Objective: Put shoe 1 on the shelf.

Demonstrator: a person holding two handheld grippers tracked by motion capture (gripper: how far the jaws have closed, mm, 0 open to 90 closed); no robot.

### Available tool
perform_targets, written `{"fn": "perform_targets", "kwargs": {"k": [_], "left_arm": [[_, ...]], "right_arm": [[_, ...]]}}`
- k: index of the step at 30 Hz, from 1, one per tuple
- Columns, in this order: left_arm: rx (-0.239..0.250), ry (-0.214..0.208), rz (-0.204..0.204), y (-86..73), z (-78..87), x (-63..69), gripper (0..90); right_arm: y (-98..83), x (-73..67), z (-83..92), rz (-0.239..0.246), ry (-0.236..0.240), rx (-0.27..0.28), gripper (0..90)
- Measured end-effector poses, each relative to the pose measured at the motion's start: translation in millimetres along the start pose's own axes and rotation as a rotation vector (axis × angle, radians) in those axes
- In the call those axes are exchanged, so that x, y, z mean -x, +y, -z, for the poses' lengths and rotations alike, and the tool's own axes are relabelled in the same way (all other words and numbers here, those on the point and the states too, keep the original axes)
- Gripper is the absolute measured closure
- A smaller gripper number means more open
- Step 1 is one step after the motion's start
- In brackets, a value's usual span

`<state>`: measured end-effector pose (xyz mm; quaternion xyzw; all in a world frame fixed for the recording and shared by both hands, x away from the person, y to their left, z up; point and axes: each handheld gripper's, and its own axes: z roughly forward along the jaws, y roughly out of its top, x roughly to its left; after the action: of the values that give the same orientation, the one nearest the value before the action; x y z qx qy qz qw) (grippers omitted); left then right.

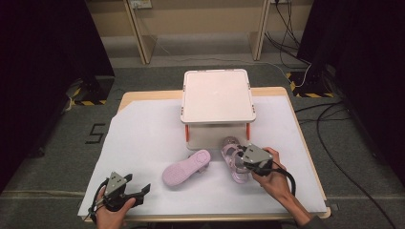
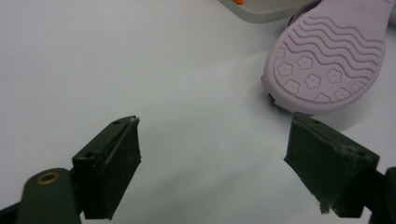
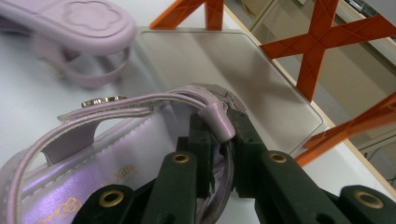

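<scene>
We are pinching heel strap of upright sandal (image 1: 232, 157) in right tool (image 1: 246, 162), just before two-tier rack (image 1: 217, 95). Left tool (image 1: 138, 192) spread, idle on desk (image 1: 143, 129). Second sandal (image 1: 186, 168) lying sole-up, waiting; neither racked yet.

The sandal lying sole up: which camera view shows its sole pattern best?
The left gripper view: the overturned sandal is close there, with its waves and flowers sharp. The high view shows the whole sole but small and plain. The right gripper view shows only its edge and straps.
</scene>
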<state>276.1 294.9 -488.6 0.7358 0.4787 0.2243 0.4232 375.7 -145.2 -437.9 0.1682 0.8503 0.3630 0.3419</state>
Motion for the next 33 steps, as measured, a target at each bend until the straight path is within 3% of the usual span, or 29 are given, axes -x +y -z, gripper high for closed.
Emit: {"fn": "perform_targets", "kwargs": {"k": [7, 11, 21, 24, 26, 28, 33], "left_arm": [[0.003, -0.003, -0.003, 0.3, -0.6, 1.1, 17.3], [-0.015, -0.018, -0.027, 0.4, -3.8, 5.1, 17.3], [-0.011, -0.016, -0.015, 0.0, -3.5, 5.0, 17.3], [-0.011, -0.017, -0.017, 0.0, -3.6, 4.9, 17.3], [-0.008, -0.017, -0.017, 0.1, -3.5, 4.7, 17.3], [-0.009, -0.018, -0.016, 0.2, -3.1, 4.7, 17.3], [-0.007, -0.019, -0.018, 0.6, -2.7, 5.0, 17.3]], "right_arm": [[16.3, 5.0, -38.7, 0.013, -0.039, 0.005, 81.4], [20.8, 6.0, -60.0, 0.028, -0.05, -0.003, 81.3], [22.9, 8.6, -92.2, 0.016, -0.105, -0.018, 76.8], [23.9, 8.8, -94.0, -0.029, -0.098, -0.016, 62.5], [26.4, 10.9, -90.3, -0.026, -0.113, -0.027, 54.7], [26.2, 13.6, -84.7, -0.071, -0.096, -0.021, 50.5], [27.1, 15.6, -64.4, -0.105, -0.06, 0.0, 42.8]]}}
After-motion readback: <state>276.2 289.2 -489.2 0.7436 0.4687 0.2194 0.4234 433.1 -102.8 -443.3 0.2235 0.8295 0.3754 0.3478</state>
